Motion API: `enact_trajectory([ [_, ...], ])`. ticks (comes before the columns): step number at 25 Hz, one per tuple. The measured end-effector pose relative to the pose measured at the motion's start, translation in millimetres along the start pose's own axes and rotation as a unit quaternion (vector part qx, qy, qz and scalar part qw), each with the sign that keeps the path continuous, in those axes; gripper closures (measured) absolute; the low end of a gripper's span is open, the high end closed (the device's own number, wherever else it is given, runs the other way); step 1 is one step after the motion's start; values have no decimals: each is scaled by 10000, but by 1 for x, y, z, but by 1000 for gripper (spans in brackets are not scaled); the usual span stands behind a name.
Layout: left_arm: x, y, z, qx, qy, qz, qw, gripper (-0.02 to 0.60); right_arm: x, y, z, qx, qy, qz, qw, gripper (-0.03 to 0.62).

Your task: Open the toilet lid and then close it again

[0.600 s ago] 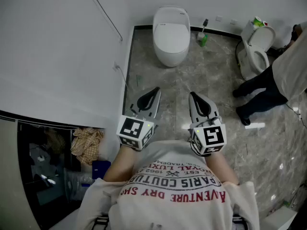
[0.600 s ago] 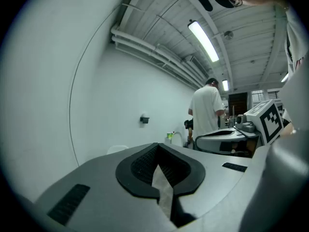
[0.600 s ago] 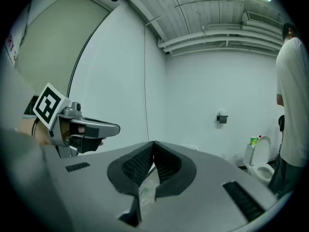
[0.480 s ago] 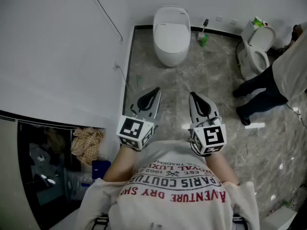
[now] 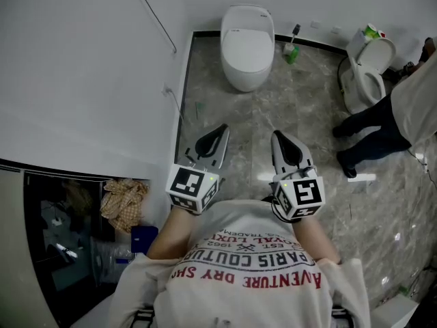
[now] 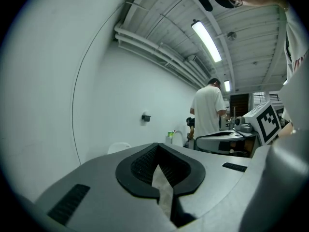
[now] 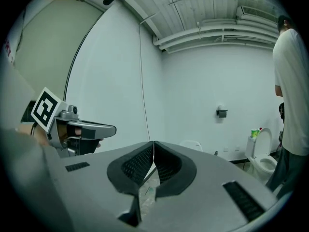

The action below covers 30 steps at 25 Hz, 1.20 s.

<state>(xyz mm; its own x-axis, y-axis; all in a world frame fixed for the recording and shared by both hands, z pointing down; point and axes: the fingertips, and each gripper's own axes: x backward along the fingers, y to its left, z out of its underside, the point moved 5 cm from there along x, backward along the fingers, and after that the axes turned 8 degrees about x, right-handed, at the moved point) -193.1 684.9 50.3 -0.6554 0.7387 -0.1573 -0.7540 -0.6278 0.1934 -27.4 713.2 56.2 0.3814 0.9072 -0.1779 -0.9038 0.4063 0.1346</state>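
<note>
Both jaws closed — left gripper (image 5: 221, 128), right gripper (image 5: 276, 136); toilet (image 5: 246, 46) ahead, person (image 5: 374, 124) standing right.

This is a bare washroom: well ahead of the fingers (image 5: 213, 141) a white toilet (image 5: 246, 46) stands on grey marbled floor tiles (image 5: 300, 108), a second toilet (image 5: 365, 80) off to their right, exposed pipes (image 6: 154, 50) overhead.

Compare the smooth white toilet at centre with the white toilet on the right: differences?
Lid: down on the centre toilet; up on the right toilet, bowl exposed. Surroundings: nobody at the centre toilet; a person stands by the right toilet. Both white, against the far wall.
</note>
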Motion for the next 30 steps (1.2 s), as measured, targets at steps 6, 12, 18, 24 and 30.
enact_trajectory([
  [6, -5, 11, 12, 193, 124, -117, 9997, 575, -11, -3, 12, -105, 203, -50, 9997, 580],
  [12, -28, 27, 29, 335, 340, -292, 9984, 575, -41, -19, 26, -569, 256, -234, 9978, 580],
  [18, -91, 52, 26, 363, 330, -480, 9976, 575, -101, -61, 38, -275, 229, -424, 9985, 580],
  [24, -196, 90, 12, 434, 452, -600, 9962, 575, -192, -143, 41, -160, 258, -580, 9979, 580],
  [30, -309, 120, -3, 677, 556, -784, 9931, 575, -274, -237, 45, -240, 421, -751, 9960, 580],
])
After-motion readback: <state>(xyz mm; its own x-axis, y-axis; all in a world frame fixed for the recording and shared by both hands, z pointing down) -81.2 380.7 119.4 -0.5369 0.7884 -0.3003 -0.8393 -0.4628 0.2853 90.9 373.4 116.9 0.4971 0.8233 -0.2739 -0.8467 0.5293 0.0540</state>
